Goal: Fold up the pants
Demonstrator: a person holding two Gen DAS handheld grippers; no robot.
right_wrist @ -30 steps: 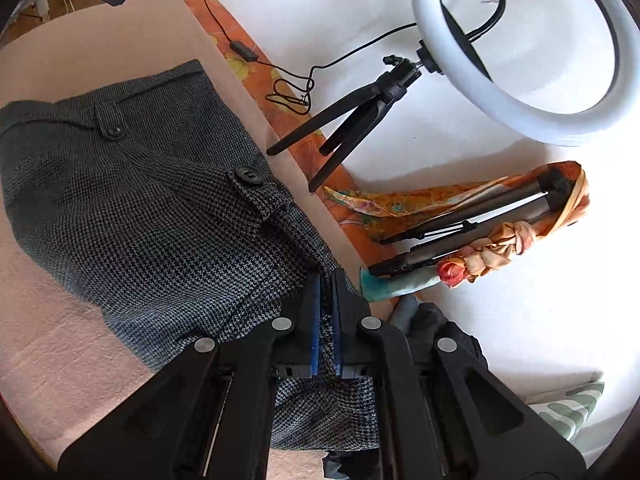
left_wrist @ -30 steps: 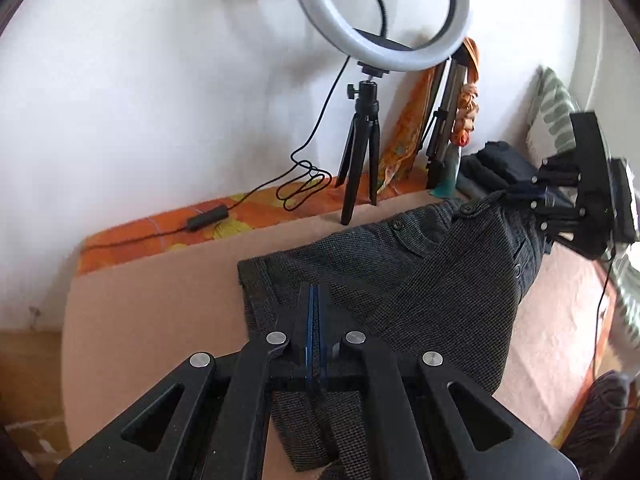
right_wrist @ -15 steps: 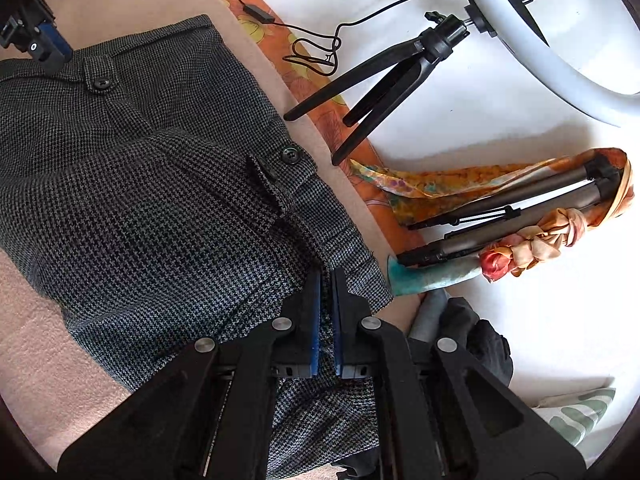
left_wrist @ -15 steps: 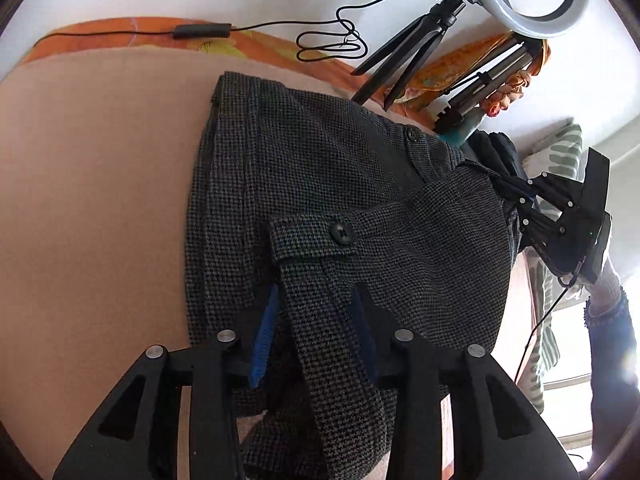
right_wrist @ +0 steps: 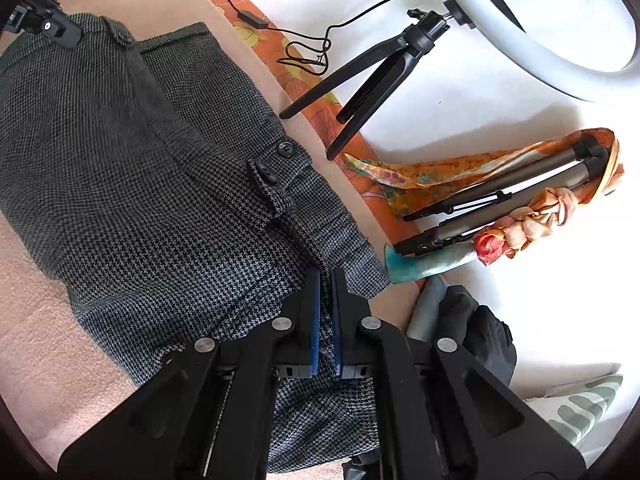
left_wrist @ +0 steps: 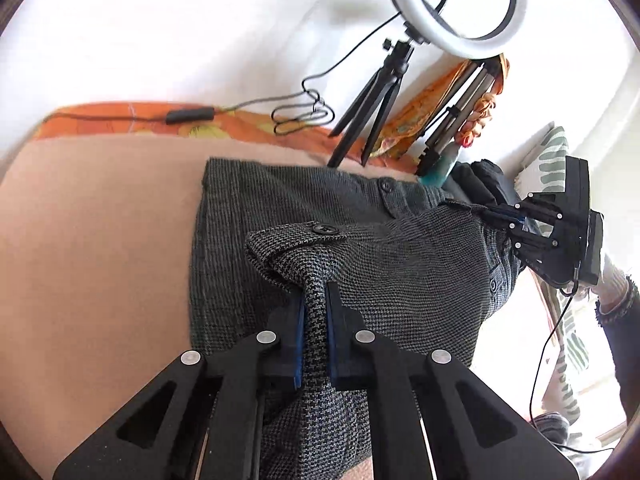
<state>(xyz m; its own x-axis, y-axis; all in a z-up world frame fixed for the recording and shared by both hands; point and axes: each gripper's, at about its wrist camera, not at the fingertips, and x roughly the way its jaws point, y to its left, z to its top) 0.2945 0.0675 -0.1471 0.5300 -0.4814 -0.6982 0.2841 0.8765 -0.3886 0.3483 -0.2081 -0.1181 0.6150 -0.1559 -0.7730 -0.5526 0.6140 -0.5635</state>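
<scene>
Grey houndstooth pants point(left_wrist: 400, 272) lie folded on the beige blanket point(left_wrist: 100, 240). My left gripper point(left_wrist: 315, 292) is shut on a bunched fold of the pants by a buttoned flap and lifts it a little. My right gripper point(right_wrist: 325, 276) is shut on the pants point(right_wrist: 140, 200) at the waistband edge near the wall. The right gripper also shows in the left wrist view point(left_wrist: 496, 212), at the pants' far right end. The left gripper shows in the right wrist view point(right_wrist: 70, 38) at the top left, on the fabric.
A ring light on a black tripod point(right_wrist: 384, 68) stands by the white wall, with its cable point(left_wrist: 304, 108) on an orange cloth point(left_wrist: 120, 124). A folded tripod wrapped in a scarf point(right_wrist: 520, 200), dark clothes point(right_wrist: 480, 328) and a patterned pillow point(left_wrist: 548, 160) lie to the right.
My left gripper was open over the pants' flap half a second ago; it has closed on the fabric and lifted it. My right gripper stays shut on the waistband.
</scene>
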